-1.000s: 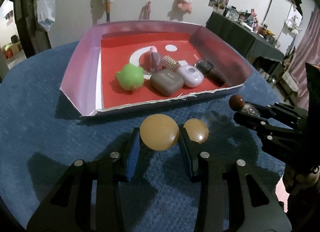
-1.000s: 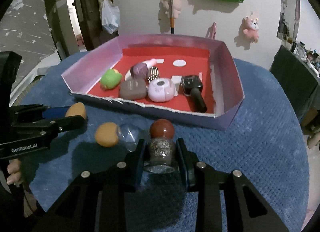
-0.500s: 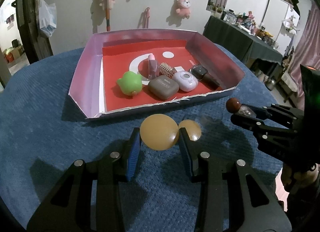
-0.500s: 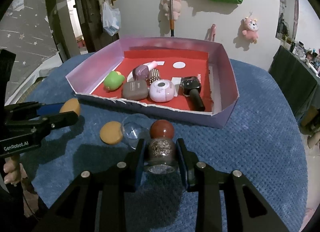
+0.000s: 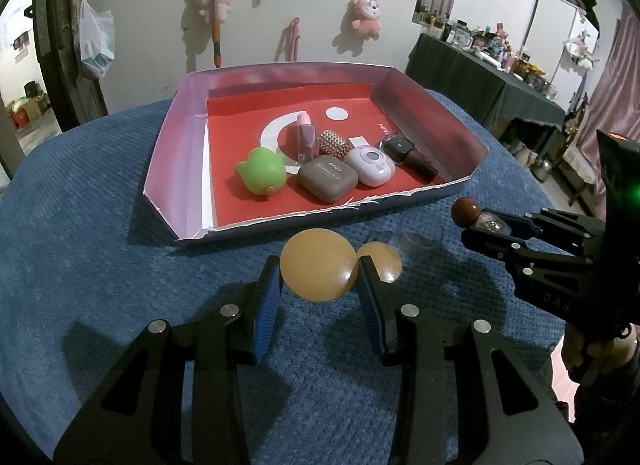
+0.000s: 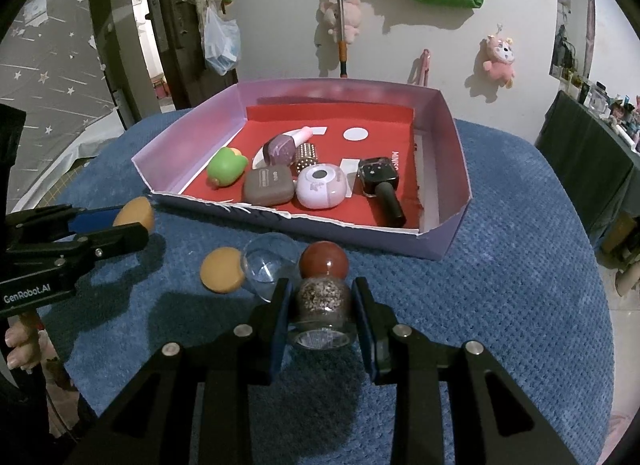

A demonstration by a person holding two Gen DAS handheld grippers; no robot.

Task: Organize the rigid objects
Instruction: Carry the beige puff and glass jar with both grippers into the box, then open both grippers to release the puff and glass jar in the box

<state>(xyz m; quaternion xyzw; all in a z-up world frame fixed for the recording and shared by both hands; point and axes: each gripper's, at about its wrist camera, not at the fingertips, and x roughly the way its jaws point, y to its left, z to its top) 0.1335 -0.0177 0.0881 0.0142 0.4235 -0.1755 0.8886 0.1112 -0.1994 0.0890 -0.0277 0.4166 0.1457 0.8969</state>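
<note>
both grippers are carrying stuff above the blue cloth (image 5: 100, 249), short of the box (image 5: 172, 145): left gripper (image 5: 319, 277) is squeezing a smooth tan ball (image 5: 316, 265), right gripper (image 6: 321, 307) is clamping a little bottle (image 6: 322, 301). that ball's looking slippery, could be popping out onto the clear dome (image 6: 266, 265) and 2nd tan disc (image 6: 222, 275)

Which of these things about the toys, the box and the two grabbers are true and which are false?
1. The left gripper holds a round tan egg-shaped piece. True.
2. The right gripper is empty. False: it grips a small glass bottle with a red ball stopper.
3. The green frog-like toy sits inside the pink-walled red-floored box. True.
4. The clear plastic dome lies in the box. False: it rests on the blue cloth outside, beside a second tan piece.
</note>
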